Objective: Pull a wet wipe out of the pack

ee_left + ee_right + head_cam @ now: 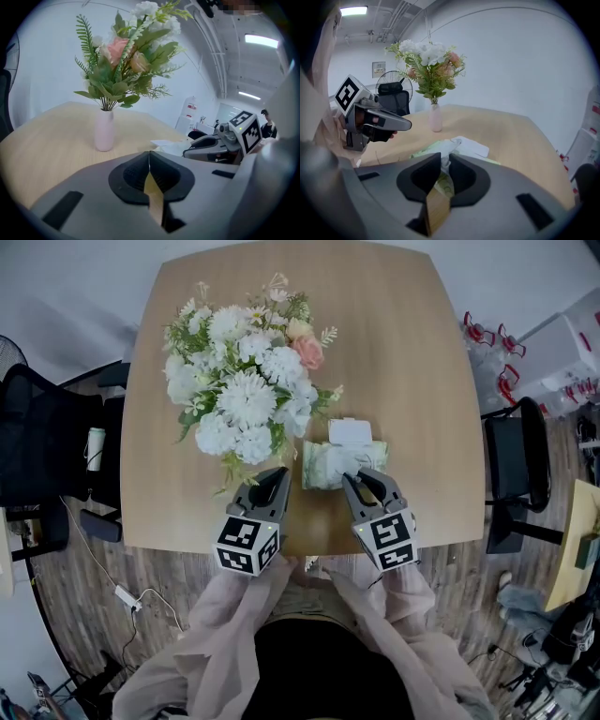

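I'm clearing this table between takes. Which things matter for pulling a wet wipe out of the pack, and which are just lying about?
For the job:
- wet wipe pack
- wet wipe, pinched in the right tool
- left tool, shut and empty, beside the pack

Lying about:
- vase of flowers
- office chair beside the table

We see both grippers in grey w/ black pads (417, 176): left gripper (278, 474), right gripper (361, 476). Their marker cubes (247, 545) carry blk-and-white square patterns. Betw. the right gripper's pads sits a white wet wipe (446, 149); the pack (343, 465) under its tips is pale green w/ a white lid. Ahead of the left gripper, the bouquet (246, 381) is mostly white w/ a few pink blooms and green leaves, in a pale pink vase (104, 131). Surface (422, 362): light wood grain. Sleeves (225, 615): beige-pink.
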